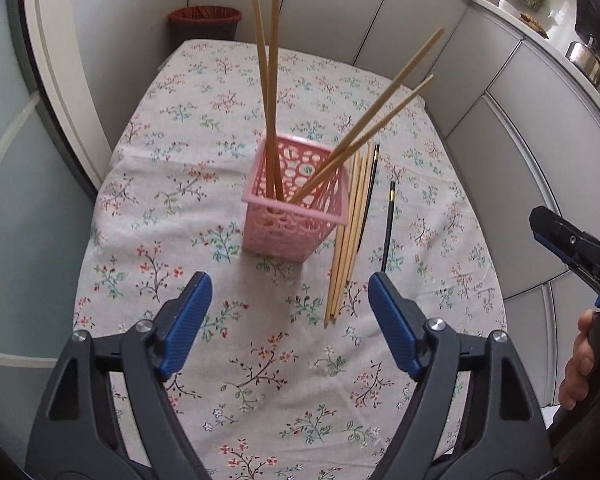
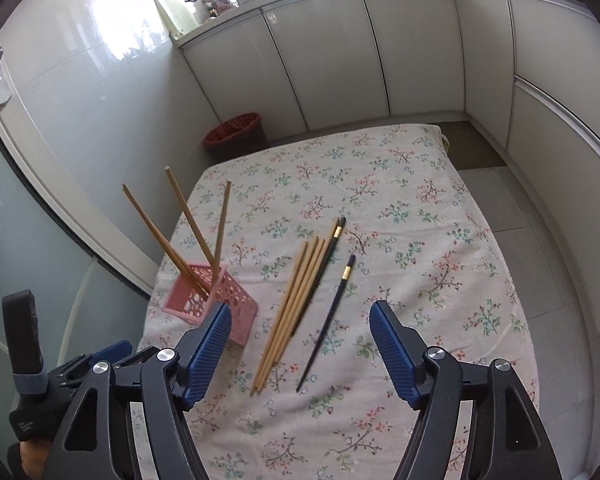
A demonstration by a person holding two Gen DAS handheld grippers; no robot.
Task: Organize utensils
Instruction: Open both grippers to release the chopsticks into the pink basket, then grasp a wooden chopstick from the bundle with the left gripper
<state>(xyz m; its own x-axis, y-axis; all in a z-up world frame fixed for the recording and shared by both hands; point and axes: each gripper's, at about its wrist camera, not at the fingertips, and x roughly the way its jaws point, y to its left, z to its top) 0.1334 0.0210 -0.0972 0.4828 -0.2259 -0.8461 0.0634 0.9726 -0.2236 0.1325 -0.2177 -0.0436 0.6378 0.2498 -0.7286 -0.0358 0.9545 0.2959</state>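
Note:
A pink perforated basket [image 1: 294, 210] stands upright on the floral tablecloth, with several wooden chopsticks [image 1: 270, 92] leaning in it. It also shows in the right wrist view [image 2: 224, 300]. Right of it lies a bundle of wooden chopsticks [image 1: 348, 236] [image 2: 292, 316], one black chopstick against it [image 2: 324, 268] and another black chopstick apart [image 1: 389, 228] [image 2: 328, 324]. My left gripper [image 1: 290, 292] is open and empty, above the cloth in front of the basket. My right gripper [image 2: 300, 324] is open and empty, above the loose chopsticks.
The table [image 2: 420, 208] is covered by a floral cloth. A red bin [image 2: 234, 128] stands on the floor beyond its far left corner. White cabinets [image 2: 340, 48] run behind and to the right, with kitchen items on the counter above.

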